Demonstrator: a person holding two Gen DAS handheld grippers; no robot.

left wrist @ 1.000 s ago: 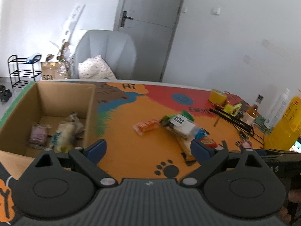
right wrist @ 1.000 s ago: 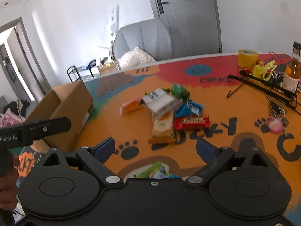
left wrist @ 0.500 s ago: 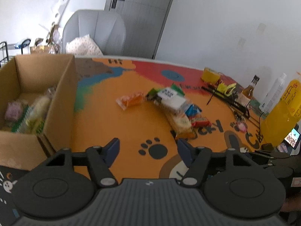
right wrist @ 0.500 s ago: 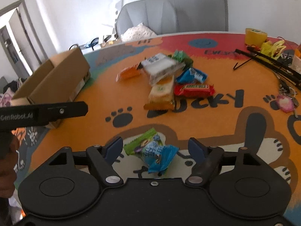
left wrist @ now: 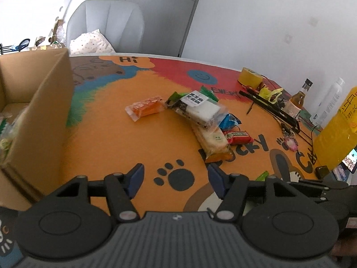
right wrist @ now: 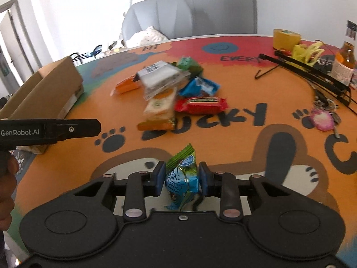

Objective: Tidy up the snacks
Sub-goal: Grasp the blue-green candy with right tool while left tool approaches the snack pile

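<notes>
Now the right gripper [right wrist: 181,179] has dropped over the blue-and-green snack packet [right wrist: 181,178] on the desk [right wrist: 223,138], and its jaws, wide a second ago, are closing with the packet between them; the pads look to be at the wrapper's sides, though a firm pinch isn't certain. The left gripper [left wrist: 175,179] has narrowed too and is closing on nothing, only bare desk between its pads. So one pickup is under way (likely bound for the cardboard box [left wrist: 42,116] at the left), while the main snack pile [right wrist: 169,89] sits untouched farther back.
</notes>
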